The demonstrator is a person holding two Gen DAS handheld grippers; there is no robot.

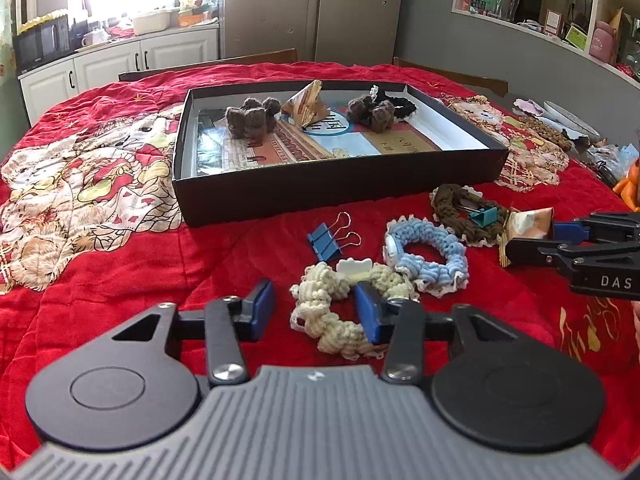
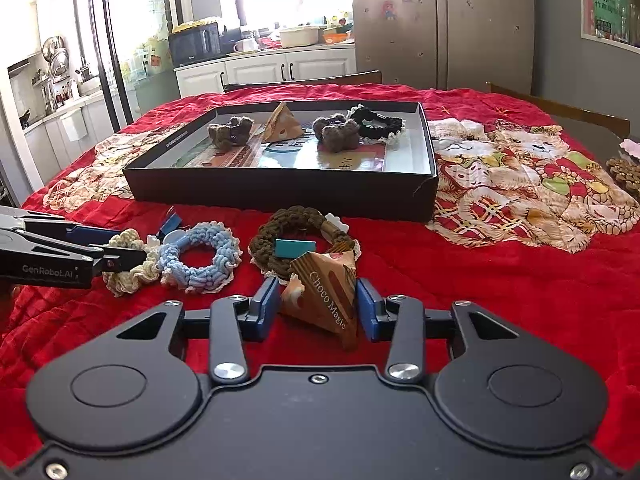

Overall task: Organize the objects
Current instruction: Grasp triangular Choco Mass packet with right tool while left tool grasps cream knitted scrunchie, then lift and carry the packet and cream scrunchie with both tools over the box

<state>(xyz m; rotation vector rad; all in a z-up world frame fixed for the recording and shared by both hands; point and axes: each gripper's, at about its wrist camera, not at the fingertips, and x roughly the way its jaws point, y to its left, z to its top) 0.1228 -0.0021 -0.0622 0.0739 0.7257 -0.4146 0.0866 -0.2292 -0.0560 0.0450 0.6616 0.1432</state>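
Several items in black box (image 1: 340, 196), left tongs (image 1: 316, 312) apart around cream scrunchie (image 1: 320, 326), right tongs (image 2: 318, 308) clamping snack packet (image 2: 324, 292)

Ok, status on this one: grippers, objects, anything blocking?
Left gripper astride cream scrunchie, grip unclear. Right gripper around Choco Magic packet, contact unclear. Black box ahead, path clear.

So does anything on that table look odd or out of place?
One thing: a teal binder clip sits on the brown scrunchie, apart from the blue clip lying on the cloth. The box's near right corner looks slightly split.
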